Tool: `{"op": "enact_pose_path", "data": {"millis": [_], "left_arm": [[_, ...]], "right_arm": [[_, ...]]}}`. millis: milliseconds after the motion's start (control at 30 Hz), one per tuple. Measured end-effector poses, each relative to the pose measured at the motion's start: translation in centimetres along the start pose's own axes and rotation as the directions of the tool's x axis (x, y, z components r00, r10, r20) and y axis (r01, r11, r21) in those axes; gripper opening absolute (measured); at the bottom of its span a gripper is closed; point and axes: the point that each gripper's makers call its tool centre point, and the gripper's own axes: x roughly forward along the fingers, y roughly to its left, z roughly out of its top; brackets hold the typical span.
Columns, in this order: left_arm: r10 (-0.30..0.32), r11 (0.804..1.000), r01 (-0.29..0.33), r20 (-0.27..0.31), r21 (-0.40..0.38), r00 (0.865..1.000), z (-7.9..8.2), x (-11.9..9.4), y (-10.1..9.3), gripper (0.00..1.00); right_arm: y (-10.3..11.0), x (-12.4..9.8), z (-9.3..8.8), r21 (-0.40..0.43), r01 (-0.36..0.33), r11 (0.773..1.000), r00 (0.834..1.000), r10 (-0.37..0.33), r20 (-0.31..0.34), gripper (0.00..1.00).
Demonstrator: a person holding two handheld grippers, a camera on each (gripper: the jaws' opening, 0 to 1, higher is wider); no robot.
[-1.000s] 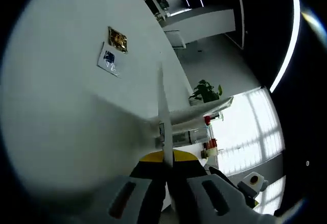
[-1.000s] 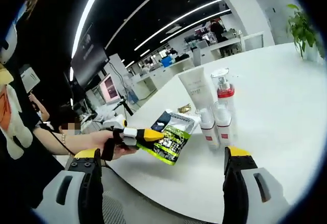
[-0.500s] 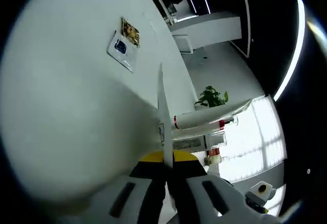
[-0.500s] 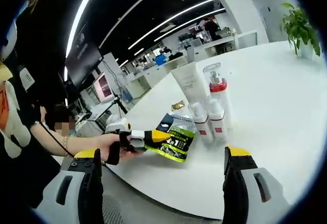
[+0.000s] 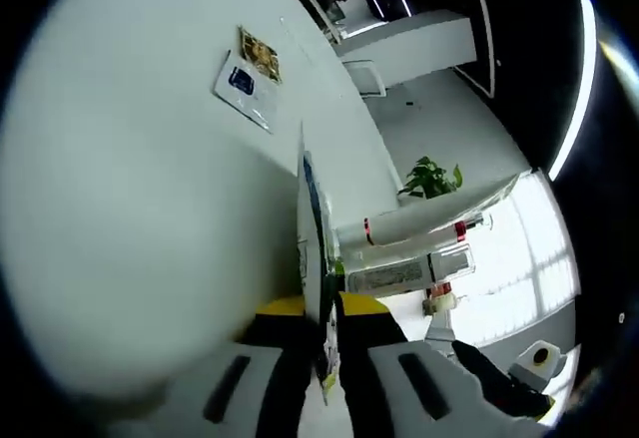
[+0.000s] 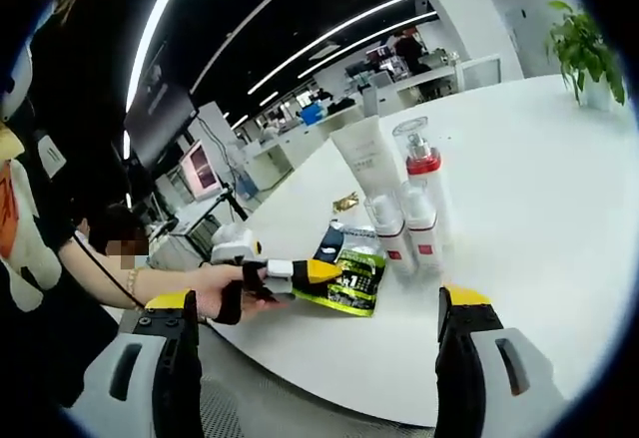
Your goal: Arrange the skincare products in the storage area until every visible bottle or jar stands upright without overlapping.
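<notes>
Your left gripper (image 6: 305,272) has its fingers pinched tight on the edge of the green sachet (image 6: 344,280), which hangs just above the white counter (image 6: 529,189), near the front edge. In the left gripper view that sachet (image 5: 312,248) shows edge-on between the closed fingers, a thin blade rising from the bottom. You hold it by one edge, so it stays flat and clear of the bottles beside it.

Your right gripper (image 6: 319,358) waits spread wide and empty, low in front of the counter, likely so it stays out of the way while leaving the products in sight.

Just beyond the sachet, the white tube (image 6: 365,160), the pump bottle (image 6: 423,181) with its red collar and two small bottles (image 6: 399,230) stand upright in a close cluster, not overlapping. Farther back lie two small flat sachets (image 5: 250,77), touching at a corner. The green sachet looks like the piece yet to be set down in a clear spot.
</notes>
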Motion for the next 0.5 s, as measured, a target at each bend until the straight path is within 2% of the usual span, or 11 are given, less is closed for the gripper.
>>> {"op": "enact_pose_path", "data": {"millis": [33, 100, 233, 300, 433, 500], "left_arm": [[-0.002, 1.0, 0.002, 0.001, 0.024, 1.0, 0.1, 0.0, 0.0, 0.05], [-0.004, 1.0, 0.004, 0.001, 0.018, 1.0, 0.3, 0.0, -0.2, 0.06], [0.028, 0.993, -0.026, -0.013, 0.117, 1.0, 0.5, -0.2, 0.0, 0.08], [0.035, 0.988, -0.031, -0.02, 0.149, 0.999, 0.5, -0.4, -0.7, 0.11], [0.075, 0.967, -0.065, -0.029, 0.246, 0.997, 0.3, -0.7, -1.5, 0.16], [0.091, 0.956, -0.076, -0.038, 0.283, 0.995, 0.5, -0.8, -0.8, 0.18]], "right_arm": [[0.0, 0.0, 0.0, 0.001, 0.0, 1.0, 1.0, 0.0, -0.002, 1.0], [0.0, 0.0, -0.1, 0.004, -0.001, 1.0, 1.0, 0.001, -0.006, 1.0], [0.0, 0.0, -0.1, 0.006, -0.003, 1.0, 1.0, 0.003, -0.005, 1.0], [0.0, 0.0, -0.1, 0.005, -0.003, 1.0, 1.0, 0.003, -0.006, 1.0], [0.1, 0.1, -0.2, 0.004, -0.002, 1.0, 1.0, 0.002, -0.008, 1.0], [0.2, 0.1, -0.1, 0.005, -0.003, 1.0, 1.0, 0.003, -0.007, 1.0]]}}
